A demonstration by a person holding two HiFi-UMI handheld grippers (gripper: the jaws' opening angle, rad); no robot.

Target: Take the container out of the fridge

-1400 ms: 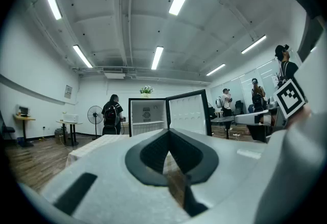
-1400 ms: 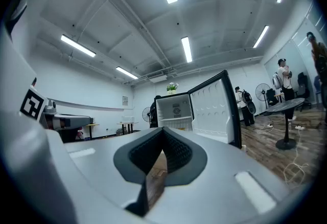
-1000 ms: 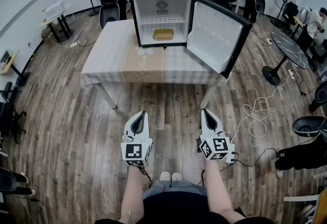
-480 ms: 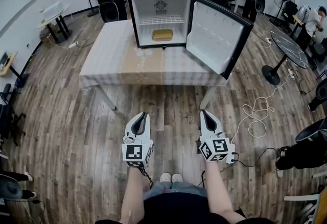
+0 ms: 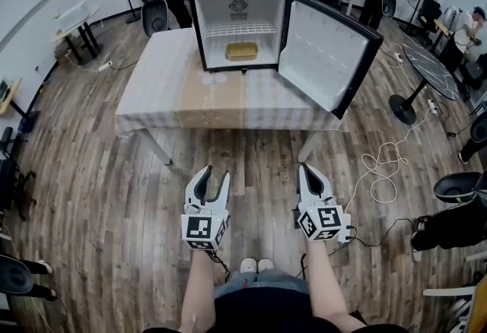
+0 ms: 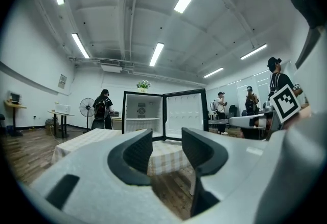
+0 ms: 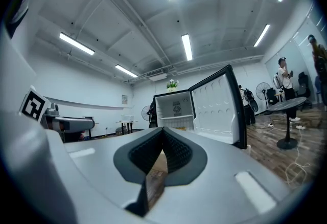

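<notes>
One container [image 5: 242, 51] on fridge [image 5: 240, 8] floor, 12 o'clock end of table [image 5: 175, 88]; door [image 5: 327, 54] swung open toward 3. Left gripper [image 5: 215, 174] at 7, jaws opening, nothing between. Right gripper [image 5: 306, 169] at 5, jaws together, empty.

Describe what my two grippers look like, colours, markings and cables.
Both the left gripper and right gripper have pale grey bodies with black-lined jaws. Each carries a white cube with black square markers. A dark cable trails from the right one; another hangs under the left. The forearms are bare, no sleeves. The left jaws are opening, nothing between them.
</notes>
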